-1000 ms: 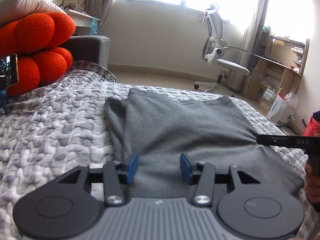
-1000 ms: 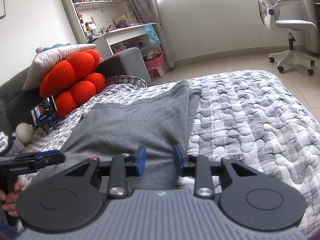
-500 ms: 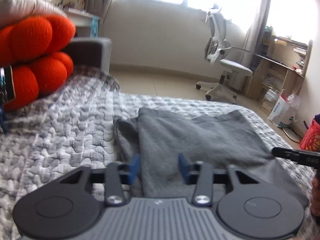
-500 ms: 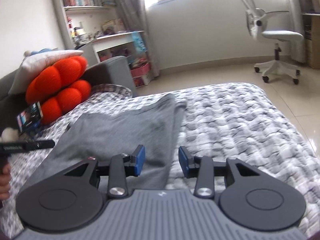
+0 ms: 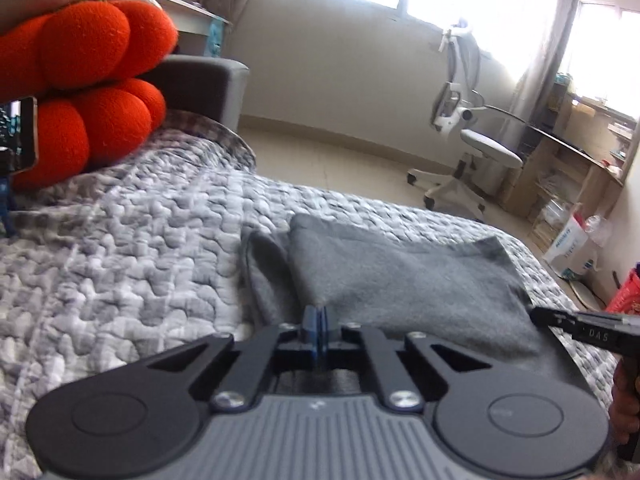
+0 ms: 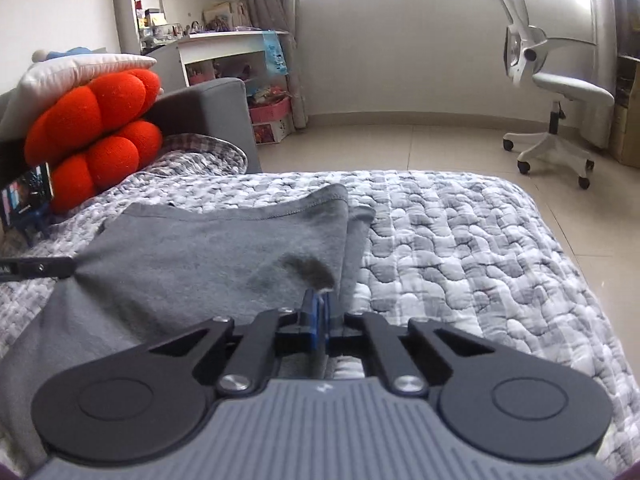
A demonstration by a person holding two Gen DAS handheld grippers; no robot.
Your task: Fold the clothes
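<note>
A grey garment (image 5: pixel 400 276) (image 6: pixel 208 256) lies spread on the quilted bed. My left gripper (image 5: pixel 316 314) is shut on the garment's near edge at its left side, the cloth puckering up to the blue pads. At the garment's near edge on its right side my right gripper (image 6: pixel 318 300) is likewise shut, with a small tuft of cloth pinched at the pad tips. In the left wrist view the right gripper's black finger (image 5: pixel 580 326) pokes in from the right, held by a hand (image 5: pixel 624 400). The left gripper's finger (image 6: pixel 36 268) shows at the left of the right wrist view.
The grey-and-white quilt (image 5: pixel 120 264) (image 6: pixel 480 248) covers the bed. A red bobbled cushion (image 5: pixel 80 80) (image 6: pixel 96 136) and a phone on a stand (image 6: pixel 24 196) sit at the head end. A white office chair (image 6: pixel 552 96) stands on the tiled floor beyond.
Both grippers drew back along the garment to its near edge and went from open to shut, each pinching the cloth. The garment looks shorter and farther in both views.
</note>
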